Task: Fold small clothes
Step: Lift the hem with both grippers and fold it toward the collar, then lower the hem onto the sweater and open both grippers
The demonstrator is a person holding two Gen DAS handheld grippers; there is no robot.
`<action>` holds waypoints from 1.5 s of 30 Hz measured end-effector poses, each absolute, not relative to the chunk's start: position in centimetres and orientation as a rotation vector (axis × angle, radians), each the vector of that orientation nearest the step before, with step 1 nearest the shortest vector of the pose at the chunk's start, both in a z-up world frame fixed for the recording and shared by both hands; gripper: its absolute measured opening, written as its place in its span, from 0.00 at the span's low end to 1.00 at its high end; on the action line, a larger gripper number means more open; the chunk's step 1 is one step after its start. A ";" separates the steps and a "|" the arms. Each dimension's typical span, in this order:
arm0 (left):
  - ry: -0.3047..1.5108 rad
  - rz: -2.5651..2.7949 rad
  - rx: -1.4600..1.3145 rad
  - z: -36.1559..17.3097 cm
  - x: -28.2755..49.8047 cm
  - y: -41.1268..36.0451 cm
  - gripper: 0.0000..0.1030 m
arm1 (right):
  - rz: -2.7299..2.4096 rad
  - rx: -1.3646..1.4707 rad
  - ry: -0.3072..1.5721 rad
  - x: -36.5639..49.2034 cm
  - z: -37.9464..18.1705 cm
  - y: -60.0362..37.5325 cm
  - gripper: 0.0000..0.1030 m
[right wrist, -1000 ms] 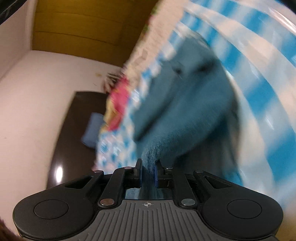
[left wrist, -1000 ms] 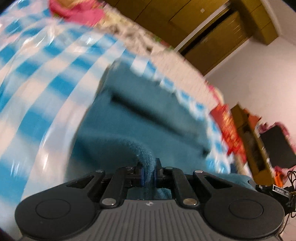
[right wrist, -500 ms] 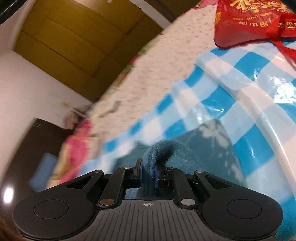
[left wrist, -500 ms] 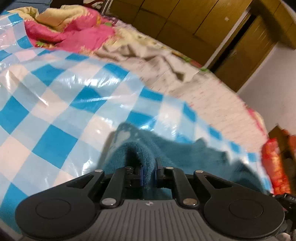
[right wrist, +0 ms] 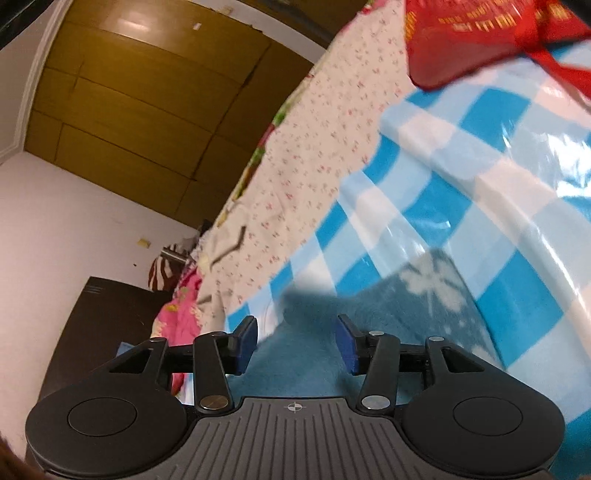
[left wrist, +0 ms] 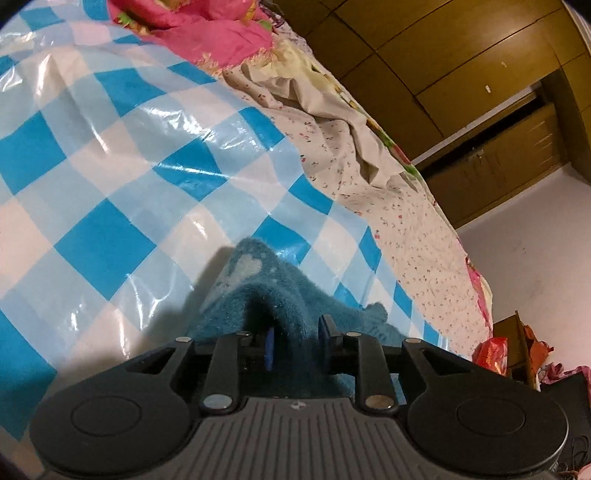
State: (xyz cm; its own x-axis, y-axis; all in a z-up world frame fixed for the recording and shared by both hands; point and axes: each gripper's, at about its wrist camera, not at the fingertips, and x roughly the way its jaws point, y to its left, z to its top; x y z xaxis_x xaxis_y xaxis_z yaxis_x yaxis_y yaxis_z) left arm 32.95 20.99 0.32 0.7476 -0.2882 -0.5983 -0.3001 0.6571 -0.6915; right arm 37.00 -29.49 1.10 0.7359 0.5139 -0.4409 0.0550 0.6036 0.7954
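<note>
A small teal fuzzy garment [left wrist: 255, 295] with pale snowflake marks lies folded on a blue-and-white checked plastic sheet [left wrist: 110, 184]. My left gripper [left wrist: 295, 343] has its jaws partly open, with a ridge of the teal cloth still standing loosely between them. In the right wrist view the same garment [right wrist: 406, 314] lies flat under my right gripper [right wrist: 295, 343], which is wide open and empty just above the cloth.
A floral bedsheet [left wrist: 388, 192] lies beyond the checked sheet. A pink quilt [left wrist: 207, 29] is heaped at the far left. A red plastic bag [right wrist: 480, 37] lies on the sheet at the right. Wooden wardrobes [right wrist: 147, 110] stand behind the bed.
Both grippers carried the garment's edge forward over itself and laid it down. The right gripper has opened fully and let go. The left jaws have widened around the cloth.
</note>
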 end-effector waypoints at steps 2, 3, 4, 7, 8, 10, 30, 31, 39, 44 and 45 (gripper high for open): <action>0.742 -0.006 -0.931 0.4 33.0 21.5 0.43 | 0.282 0.831 0.723 36.8 1.4 -29.1 0.46; 0.739 -0.009 -0.970 0.3 33.0 21.9 0.44 | 0.273 0.788 0.731 36.6 1.4 -28.9 0.46; 0.732 0.001 -0.999 0.3 33.0 22.3 0.45 | 0.264 0.746 0.738 36.4 1.2 -28.6 0.46; 0.691 0.086 -0.957 0.9 32.8 23.2 0.53 | 0.236 0.612 0.766 35.7 0.5 -27.8 0.43; 0.683 0.118 -0.927 1.1 32.8 23.5 0.55 | 0.231 0.573 0.772 35.5 0.2 -27.5 0.43; 0.675 0.186 -0.845 1.7 32.7 23.7 0.55 | 0.223 0.508 0.770 35.1 0.0 -27.0 0.43; 0.731 0.127 -0.409 0.6 24.3 19.0 0.71 | 0.195 0.532 0.827 29.5 -2.1 -30.9 0.57; 0.740 0.135 -0.391 0.3 24.2 19.0 0.74 | 0.199 0.525 0.834 29.6 -2.3 -30.9 0.58; 0.755 0.092 -0.482 -0.9 22.0 19.5 0.75 | 0.250 0.560 0.860 28.9 -3.0 -31.6 0.64; 0.779 0.023 -0.328 0.1 21.2 17.8 0.85 | 0.330 0.548 0.892 26.9 -2.5 -31.2 0.64; 0.805 0.026 -0.317 -0.4 21.7 17.7 0.86 | 0.334 0.546 0.900 26.6 -2.6 -31.0 0.64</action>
State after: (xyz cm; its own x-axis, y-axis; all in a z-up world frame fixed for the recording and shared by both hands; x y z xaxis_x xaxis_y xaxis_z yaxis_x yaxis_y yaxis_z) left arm 21.67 17.73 -0.42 0.6957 -0.0970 -0.7117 -0.1427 0.9524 -0.2694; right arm 26.55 -30.97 -2.56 0.5841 0.4920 -0.6456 -0.0487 0.8152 0.5772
